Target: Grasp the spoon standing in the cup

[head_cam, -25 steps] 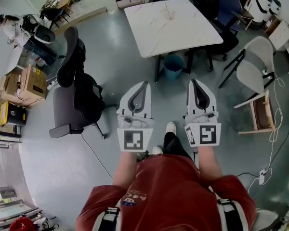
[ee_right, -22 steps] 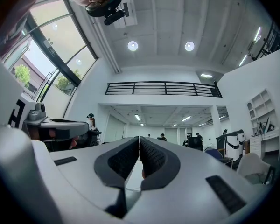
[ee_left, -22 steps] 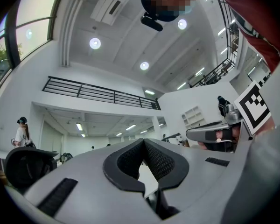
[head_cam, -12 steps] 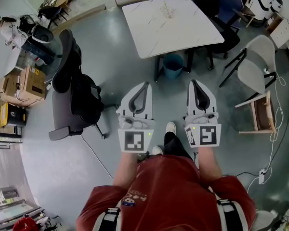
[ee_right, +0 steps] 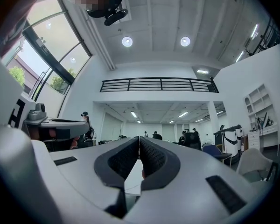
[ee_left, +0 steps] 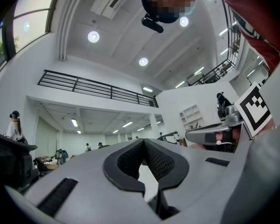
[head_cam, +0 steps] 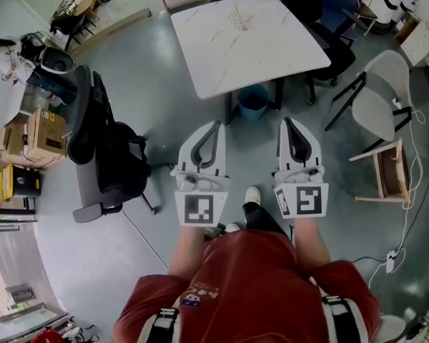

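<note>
Left claw [head_cam: 215, 125]: jaws pressed together at the tips, nothing between them. Right claw [head_cam: 287, 121]: same condition, tips together, empty. I hold both over the grey floor [head_cam: 157, 84], near my body. The spoon and the cup appear in no view. The white marbled square bench [head_cam: 272, 41] stands far ahead, and the faint marks on its top are too small to identify. Expected handling: a spoon is probably light, stiff and smooth, so prone to slip and pivot. Recommended hold: the handle, just above the cup rim, flat faces against the pads.
</note>
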### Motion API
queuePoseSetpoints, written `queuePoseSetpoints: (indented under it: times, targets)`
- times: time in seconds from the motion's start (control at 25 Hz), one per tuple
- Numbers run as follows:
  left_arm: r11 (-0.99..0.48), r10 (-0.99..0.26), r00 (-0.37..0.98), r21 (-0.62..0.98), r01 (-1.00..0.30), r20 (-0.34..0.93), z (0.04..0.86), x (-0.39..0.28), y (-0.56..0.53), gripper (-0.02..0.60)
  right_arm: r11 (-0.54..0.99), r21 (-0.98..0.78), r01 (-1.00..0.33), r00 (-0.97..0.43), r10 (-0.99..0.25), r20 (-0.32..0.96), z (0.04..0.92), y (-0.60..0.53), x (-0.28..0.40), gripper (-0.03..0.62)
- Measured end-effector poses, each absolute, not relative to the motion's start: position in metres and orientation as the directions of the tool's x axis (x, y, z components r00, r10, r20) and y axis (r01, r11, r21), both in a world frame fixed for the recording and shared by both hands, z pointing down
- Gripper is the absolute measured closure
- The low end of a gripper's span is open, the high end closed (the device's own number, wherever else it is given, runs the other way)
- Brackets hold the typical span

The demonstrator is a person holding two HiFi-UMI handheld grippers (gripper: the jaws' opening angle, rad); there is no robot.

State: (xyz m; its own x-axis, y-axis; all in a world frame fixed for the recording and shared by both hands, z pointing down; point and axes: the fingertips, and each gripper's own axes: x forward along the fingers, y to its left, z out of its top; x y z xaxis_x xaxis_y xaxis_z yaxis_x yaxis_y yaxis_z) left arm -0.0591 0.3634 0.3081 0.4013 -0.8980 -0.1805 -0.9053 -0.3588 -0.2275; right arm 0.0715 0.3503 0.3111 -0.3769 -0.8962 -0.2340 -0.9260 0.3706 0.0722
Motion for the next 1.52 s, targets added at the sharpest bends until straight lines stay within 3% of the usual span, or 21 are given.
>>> queuePoseSetpoints:
  times: [0.12, 0.72, 1.52]
  targets:
    - [-0.364, -0.894, 0.393, -0.163, -0.917, -0.216, 0.301, -0.047, 0.342, 0.572, 0.362, 0.061, -0.93, -0.366, -0.901, -0.232, 0.309, 0.33, 0.084, 0.58]
    - [-0.387, -0.867, 0.432, -0.209, -0.898, -0.249, 0.271, 0.018, 0.266, 0.572, 0.34, 0.012, -0.94, -0.328, -0.896, -0.298, 0.29, 0.252, 0.147, 0.58]
    - [-0.359, -0.878, 0.416, -0.249, -0.899, -0.237, 0.268, 0.059, 0.215, 0.572, 0.371, -0.021, -0.929, -0.344, -0.882, -0.323, 0.29, 0.194, 0.184, 0.58]
